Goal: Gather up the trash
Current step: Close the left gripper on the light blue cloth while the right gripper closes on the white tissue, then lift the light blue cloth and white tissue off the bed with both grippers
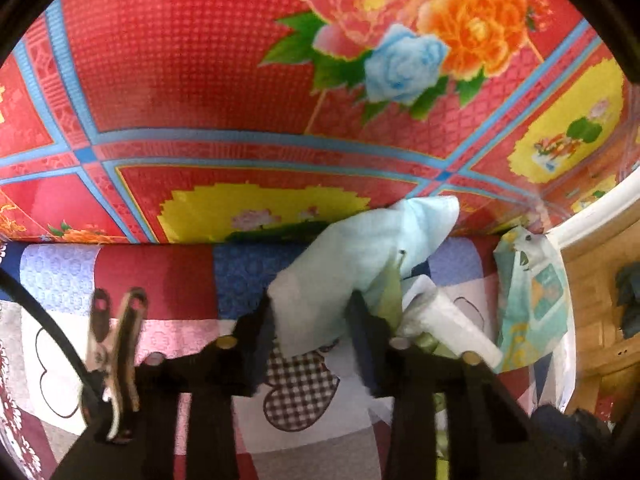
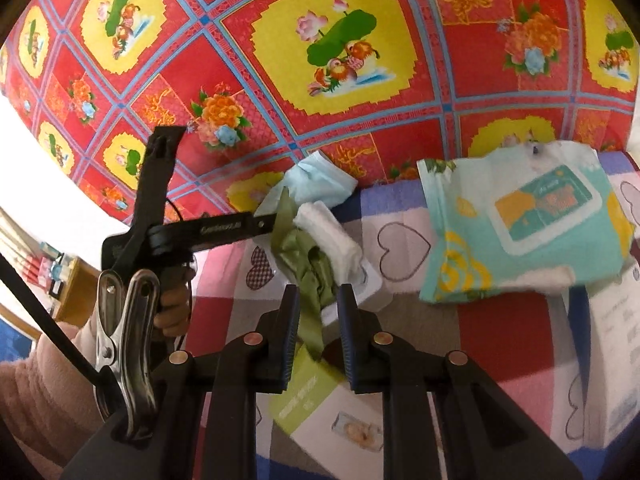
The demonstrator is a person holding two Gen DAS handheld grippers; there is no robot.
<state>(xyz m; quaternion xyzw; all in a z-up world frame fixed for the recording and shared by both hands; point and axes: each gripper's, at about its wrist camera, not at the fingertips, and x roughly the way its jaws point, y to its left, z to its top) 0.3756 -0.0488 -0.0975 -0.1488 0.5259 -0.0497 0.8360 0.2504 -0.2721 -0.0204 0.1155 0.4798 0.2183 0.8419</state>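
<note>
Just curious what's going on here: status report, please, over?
Left gripper shut on blue mask. Right gripper straddles green ribbon, grip unclear. Wipes pack beside, nothing blocking.

Bright even indoor light, saturated colours, soft motion blur (mostly left view), heavy fisheye bending, dark corners

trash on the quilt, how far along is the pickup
Nothing looks binned yet; no bin shows. In hand: left claw pinches the blue mask; green ribbon sits in the right claw, grip unclear. Left: wipes pack, white wad, carton.
</note>
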